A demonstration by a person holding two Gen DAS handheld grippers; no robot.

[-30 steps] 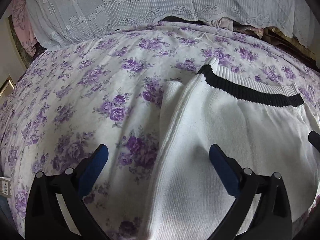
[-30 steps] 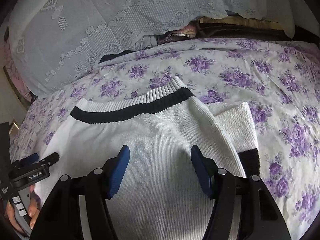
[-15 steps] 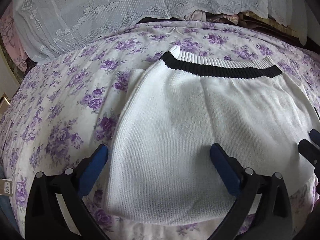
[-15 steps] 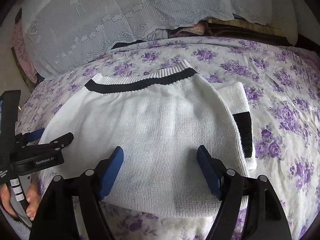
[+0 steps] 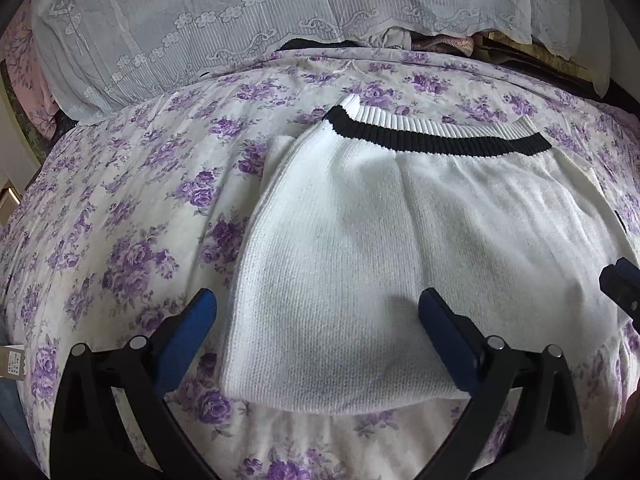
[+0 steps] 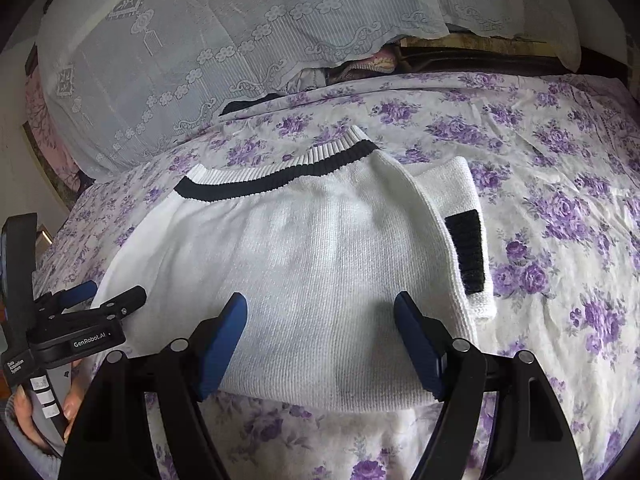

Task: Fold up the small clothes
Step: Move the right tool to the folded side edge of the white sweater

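Your left gripper (image 5: 316, 312) and right gripper (image 6: 320, 314) hover with jaws released, grasping nothing, above the folded white sweater (image 6: 320, 256), its collar at twelve o'clock.

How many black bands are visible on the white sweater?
2: one along the ribbed hem at the far edge, one on the sleeve cuff folded out at the sweater's right. Others may be hidden underneath.

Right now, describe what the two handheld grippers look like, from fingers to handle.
Both match: the right gripper and the left gripper have black angular frames with silver pivot bolts and flat dark blue fingers. Seen from the right wrist, the left gripper's black body carries white "GenRobot.AI" lettering, a "Data Acquisition System" label and small white stickers on the handle. A grey sleeve cuff shows at the hand holding it. No cables are visible.
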